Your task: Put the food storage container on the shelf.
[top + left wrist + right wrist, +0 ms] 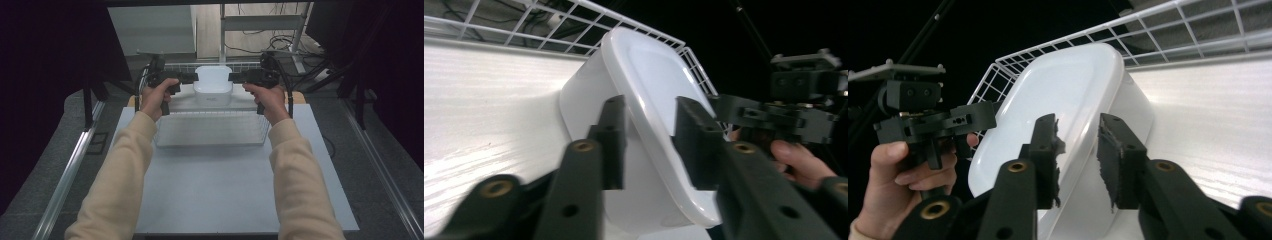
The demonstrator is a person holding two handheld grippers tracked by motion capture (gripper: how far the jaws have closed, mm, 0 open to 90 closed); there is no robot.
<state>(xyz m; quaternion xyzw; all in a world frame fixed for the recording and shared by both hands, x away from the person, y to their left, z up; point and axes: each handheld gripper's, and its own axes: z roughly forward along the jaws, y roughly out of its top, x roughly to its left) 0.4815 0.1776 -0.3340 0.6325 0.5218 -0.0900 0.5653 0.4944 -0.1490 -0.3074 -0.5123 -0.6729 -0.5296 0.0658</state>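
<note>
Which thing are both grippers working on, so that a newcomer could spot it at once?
Find the white wire basket on the pale grey table. At its far end sits a white, rounded-corner plastic container with a flat lid, flanked by both grippers. It is the basket's one solid thing.

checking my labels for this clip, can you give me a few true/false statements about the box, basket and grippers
1. The white lidded plastic box sits in the white wire basket. True.
2. The left gripper clamps the lid rim. False: its jaws straddle the rim with gaps on both sides.
3. The box's lid is off. False: the lid is on.
4. The right gripper is at the opposite end of the box from the left one. True.
5. The basket stands on the floor. False: it stands on the pale table.
</note>
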